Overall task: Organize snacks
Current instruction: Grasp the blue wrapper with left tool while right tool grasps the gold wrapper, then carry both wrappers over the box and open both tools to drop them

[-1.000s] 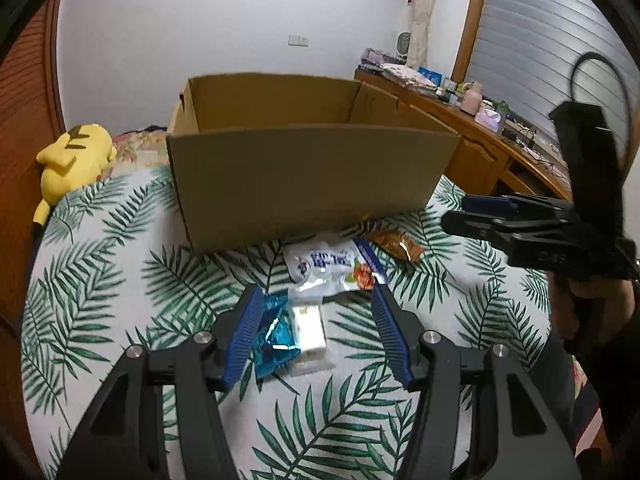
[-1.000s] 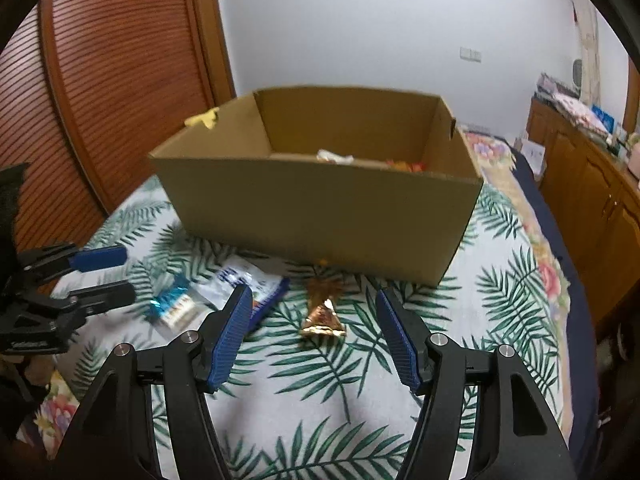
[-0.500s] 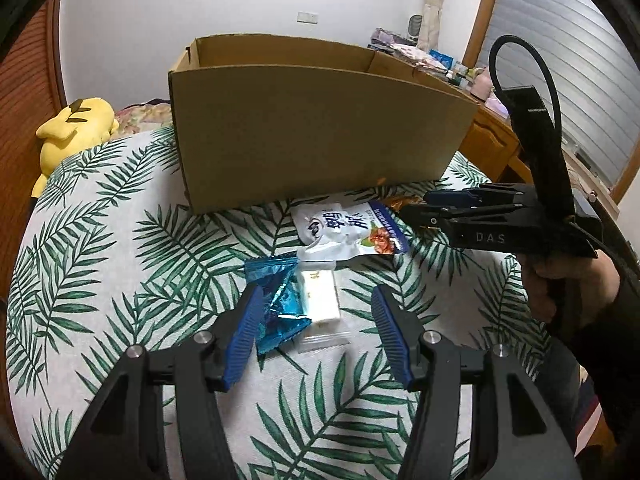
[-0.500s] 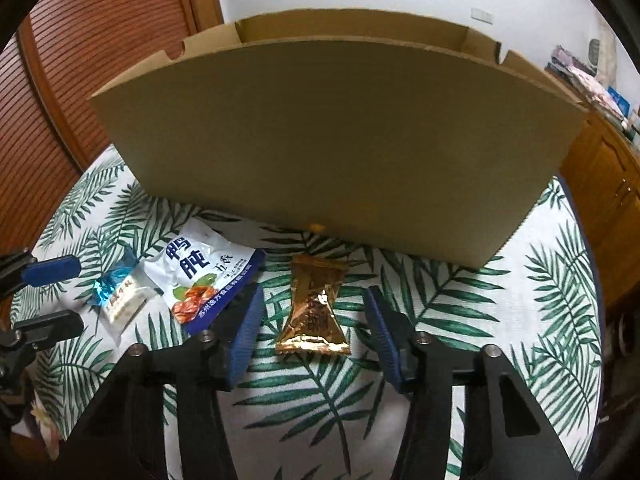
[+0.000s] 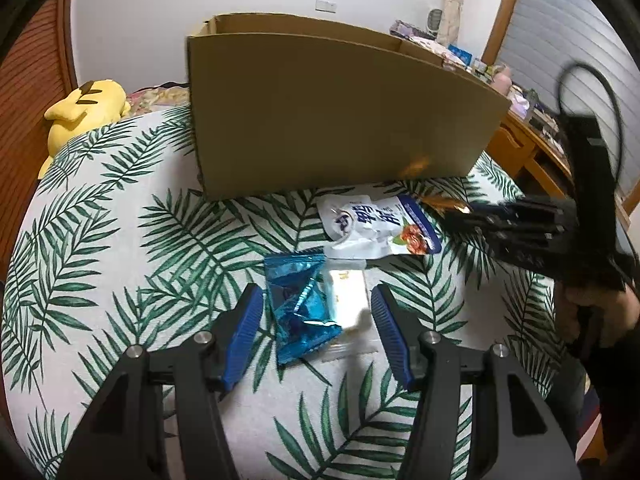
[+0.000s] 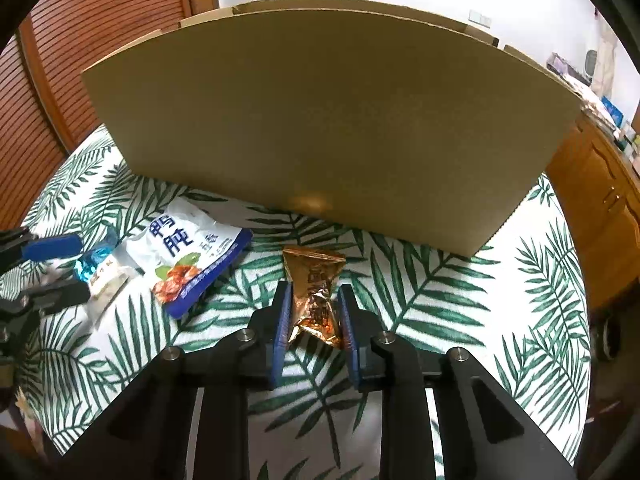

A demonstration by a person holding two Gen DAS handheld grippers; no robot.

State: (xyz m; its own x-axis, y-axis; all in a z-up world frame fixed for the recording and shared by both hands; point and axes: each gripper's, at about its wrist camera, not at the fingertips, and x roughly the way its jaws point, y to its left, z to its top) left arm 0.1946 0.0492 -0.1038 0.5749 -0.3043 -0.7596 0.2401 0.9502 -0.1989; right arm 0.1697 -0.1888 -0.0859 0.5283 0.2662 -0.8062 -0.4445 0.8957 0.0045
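— Only the right wrist view is showing the right gripper (image 6: 313, 308) squeezing the gold packet (image 6: 314, 284), lying just before the box (image 6: 320, 120).
— Left gripper (image 5: 316, 318) is gaping wide around the blue wrapper (image 5: 298, 304); bare cloth (image 5: 120, 280) is stretching leftward.

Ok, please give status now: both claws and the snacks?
Right claw shut on gold packet. Left claw open around blue packet. Box ahead, nothing blocking.

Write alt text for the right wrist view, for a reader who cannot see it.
The right gripper has its blue-padded jaws closed around a crinkled gold foil snack packet on a palm-leaf-print tablecloth. Directly behind stands a large brown cardboard box. To the left lie a white-and-blue snack pouch and a small blue-and-white wrapped snack, near the left gripper.
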